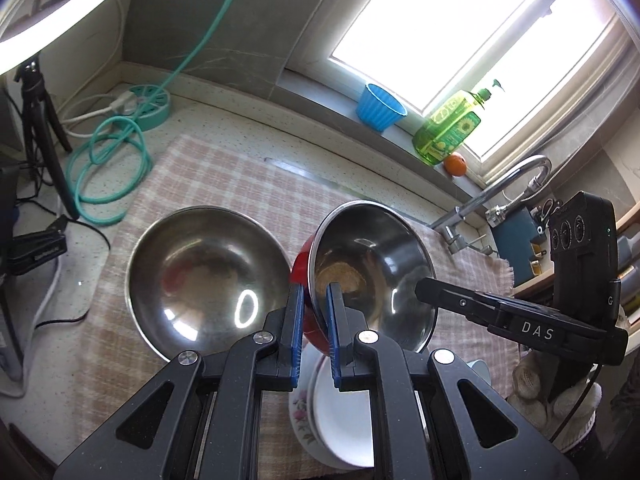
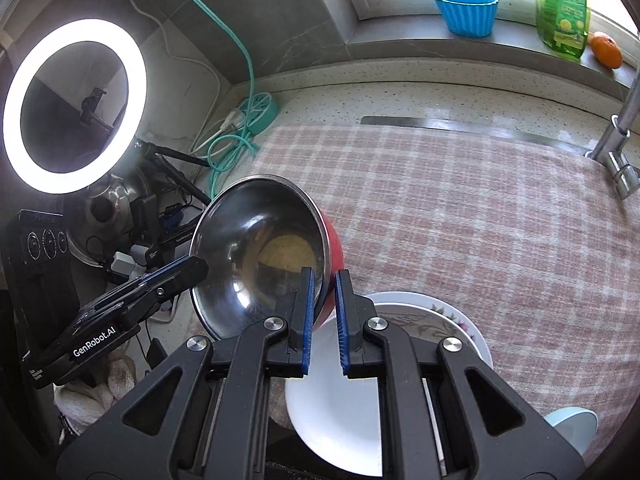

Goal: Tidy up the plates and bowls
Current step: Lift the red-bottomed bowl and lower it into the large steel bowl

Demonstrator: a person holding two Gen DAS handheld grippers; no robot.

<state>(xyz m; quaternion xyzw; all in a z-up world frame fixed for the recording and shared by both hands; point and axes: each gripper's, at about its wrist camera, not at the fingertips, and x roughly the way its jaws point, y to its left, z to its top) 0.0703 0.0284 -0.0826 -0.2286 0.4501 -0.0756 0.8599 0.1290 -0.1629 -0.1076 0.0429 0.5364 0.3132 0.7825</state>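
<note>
**Two grippers share one red bowl above the plates**

Over the checked cloth [image 2: 460, 216] on the desk [image 1: 224, 120], the red-sided steel bowl [image 1: 372, 264] hangs tilted on edge, its shiny inside turned toward the left. The left gripper [image 1: 314, 300] reaches forward from below, its blue-padded fingers pinched on the bowl's rim, one pad inside and one against the red wall. The right gripper [image 2: 323, 286] comes in from the opposite side and is clamped on the rim of the same bowl in the same way, one pad within and one on the red outside. In the left wrist view the right gripper's black body stretches in from the right, held in a gloved hand [image 1: 556, 396] low at the frame's edge.

Just left of the held bowl a second, larger steel bowl [image 1: 204, 276] sits upright on the cloth. Beneath the held bowl lies a white plate [image 2: 336, 420] stacked on a flower-patterned plate [image 2: 460, 328]. A pale blue bowl [image 2: 576, 420] shows partly at the lower right. On the windowsill stand a blue cup [image 2: 468, 10], a green bottle [image 2: 564, 12] and an orange [image 2: 607, 50].
</note>
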